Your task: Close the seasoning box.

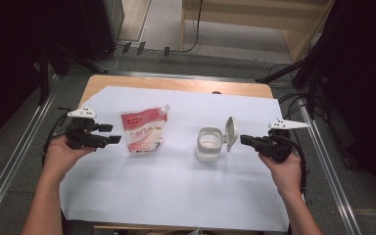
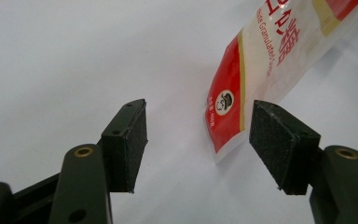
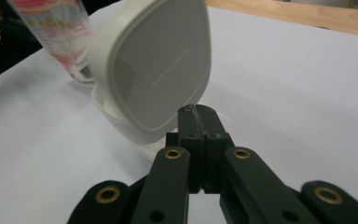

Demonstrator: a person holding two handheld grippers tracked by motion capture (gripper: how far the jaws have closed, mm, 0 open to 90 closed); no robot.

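Left gripper [image 1: 113,140]: I have the jaws parted about halfway, nothing between the pads; only white sheet shows in the gap in the left gripper view.
Right gripper [image 1: 244,140]: pads pressed flat together, empty, tip just short of the raised lid [image 1: 231,133].
Pouch [image 1: 143,129]: red-and-white spouted bag standing left of centre on the white sheet [image 1: 176,191], nearer the far edge than the near one, spout at its upper right corner.
Container [image 1: 208,144]: white tub right of centre, mouth open, flip lid hinged upright on its right side.
Key relation: the pouch lies straight ahead of my left jaws, toward the bench middle; its lower edge sits just beyond the right pad [image 2: 279,144], not yet inside the gap. Long axis runs upright, slightly tilted.
Nearer hand: left for the pouch, right for the container.
Pose: both forearms come in from the near edge, grippers held level, pointing inward at each other.
Judgement: I need to slide the left gripper sideways before closing.
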